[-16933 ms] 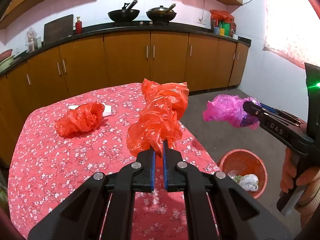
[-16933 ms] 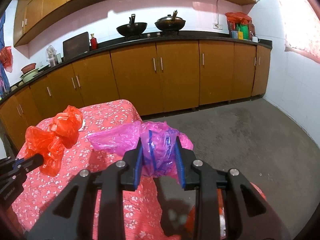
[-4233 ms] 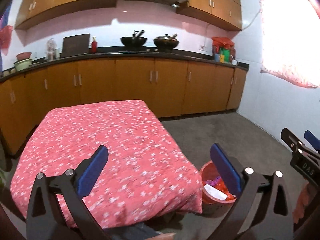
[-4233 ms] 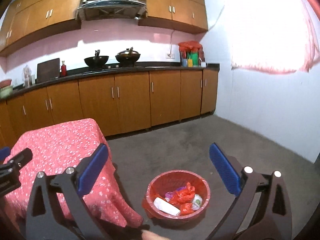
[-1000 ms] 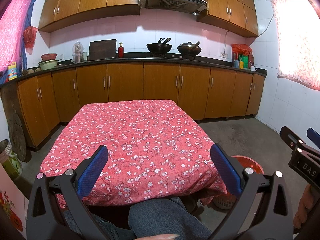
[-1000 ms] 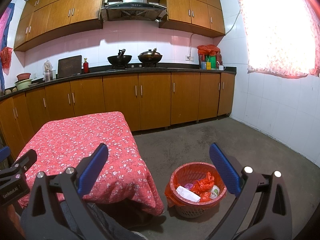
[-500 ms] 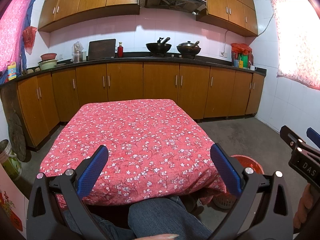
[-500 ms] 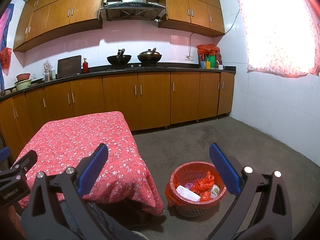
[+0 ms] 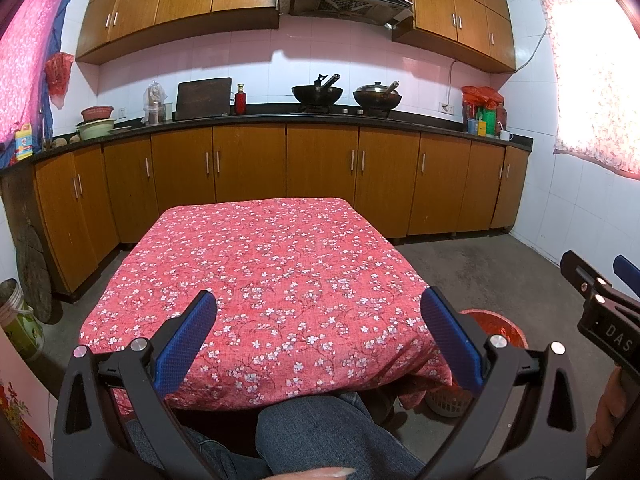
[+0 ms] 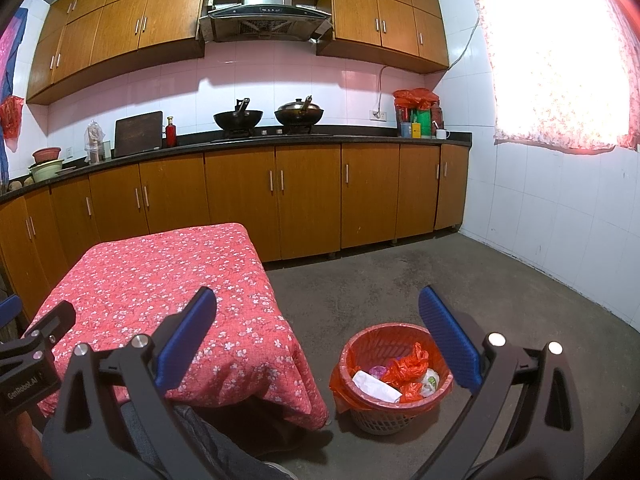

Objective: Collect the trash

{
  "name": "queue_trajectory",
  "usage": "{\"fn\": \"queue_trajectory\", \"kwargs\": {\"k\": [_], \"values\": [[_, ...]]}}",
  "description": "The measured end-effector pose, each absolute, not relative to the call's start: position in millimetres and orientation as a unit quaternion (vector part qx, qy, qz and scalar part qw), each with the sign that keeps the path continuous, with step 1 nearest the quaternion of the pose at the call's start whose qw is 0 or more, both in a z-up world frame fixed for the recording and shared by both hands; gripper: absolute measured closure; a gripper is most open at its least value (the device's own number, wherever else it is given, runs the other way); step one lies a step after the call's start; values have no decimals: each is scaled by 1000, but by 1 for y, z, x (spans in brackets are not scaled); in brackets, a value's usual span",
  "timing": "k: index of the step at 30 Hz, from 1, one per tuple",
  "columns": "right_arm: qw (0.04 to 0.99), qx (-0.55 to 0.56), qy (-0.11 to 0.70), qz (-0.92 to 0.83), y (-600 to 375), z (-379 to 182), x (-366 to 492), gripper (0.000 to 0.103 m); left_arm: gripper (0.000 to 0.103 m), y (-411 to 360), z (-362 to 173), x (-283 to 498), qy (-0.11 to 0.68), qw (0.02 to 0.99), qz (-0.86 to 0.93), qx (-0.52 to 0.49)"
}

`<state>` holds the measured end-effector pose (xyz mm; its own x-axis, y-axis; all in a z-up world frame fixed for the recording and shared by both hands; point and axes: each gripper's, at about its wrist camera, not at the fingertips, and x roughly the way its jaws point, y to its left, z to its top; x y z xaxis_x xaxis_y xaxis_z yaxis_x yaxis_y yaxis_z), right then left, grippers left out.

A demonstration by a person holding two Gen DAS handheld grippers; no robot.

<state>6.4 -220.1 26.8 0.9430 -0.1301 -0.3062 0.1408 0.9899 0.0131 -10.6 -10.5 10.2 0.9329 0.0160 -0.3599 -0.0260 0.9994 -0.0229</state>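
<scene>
Both tools, left (image 9: 320,336) and right (image 10: 318,334), are spread wide and grip nothing. The trash (image 10: 402,372) lies in the bin (image 10: 362,346) on the floor beside the tabletop (image 9: 264,264).

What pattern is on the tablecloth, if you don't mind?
Small white blossoms on red tablecloth, clearest in the left wrist view.

Left gripper (image 9: 320,334): black frame, blue textured pads, silver screws. Right gripper (image 10: 318,334): same build; "DAS" lettering on side. Person wears blue jeans (image 9: 320,432).
</scene>
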Motion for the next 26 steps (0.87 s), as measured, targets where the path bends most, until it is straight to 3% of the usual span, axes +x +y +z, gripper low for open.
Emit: {"fn": "queue_trajectory", "kwargs": {"k": [26], "values": [[985,20,153,-71,-217,24,4,4,2,-11,9,-12,185,983,11,-14]]}}
